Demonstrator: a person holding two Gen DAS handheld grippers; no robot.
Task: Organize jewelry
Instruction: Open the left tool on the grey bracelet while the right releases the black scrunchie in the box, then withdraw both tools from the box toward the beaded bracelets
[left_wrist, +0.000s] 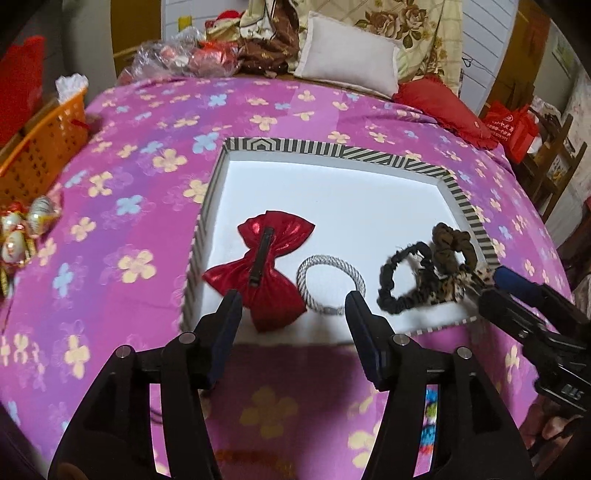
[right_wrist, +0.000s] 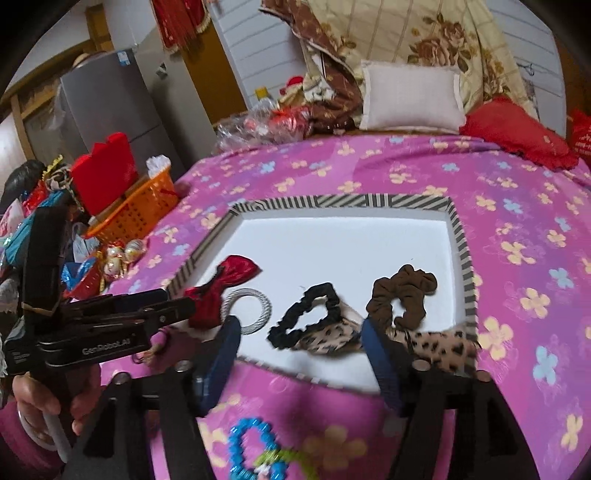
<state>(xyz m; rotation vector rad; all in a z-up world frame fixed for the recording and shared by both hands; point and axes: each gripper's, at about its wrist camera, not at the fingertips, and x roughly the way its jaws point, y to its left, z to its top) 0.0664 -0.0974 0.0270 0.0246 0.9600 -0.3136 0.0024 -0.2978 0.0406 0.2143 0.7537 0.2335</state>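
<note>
You are working over the bed's pink flowered bedspread (left_wrist: 147, 122), both grippers hovering at the near edge of the shallow white tray with striped rim (left_wrist: 334, 150). Just ahead of your left gripper (left_wrist: 291, 306), fingers spread and empty, are lying the shiny red fabric bow clip (left_wrist: 273, 258) and grey braided ring (left_wrist: 331, 284). Your right gripper (right_wrist: 299, 338), also spread, is facing the black scrunchie (right_wrist: 306, 314), brown scrunchie (right_wrist: 404, 291) and leopard-print scrunchie (right_wrist: 441, 347). Arranging seems underway; next probably calls for closing on one piece.
</note>
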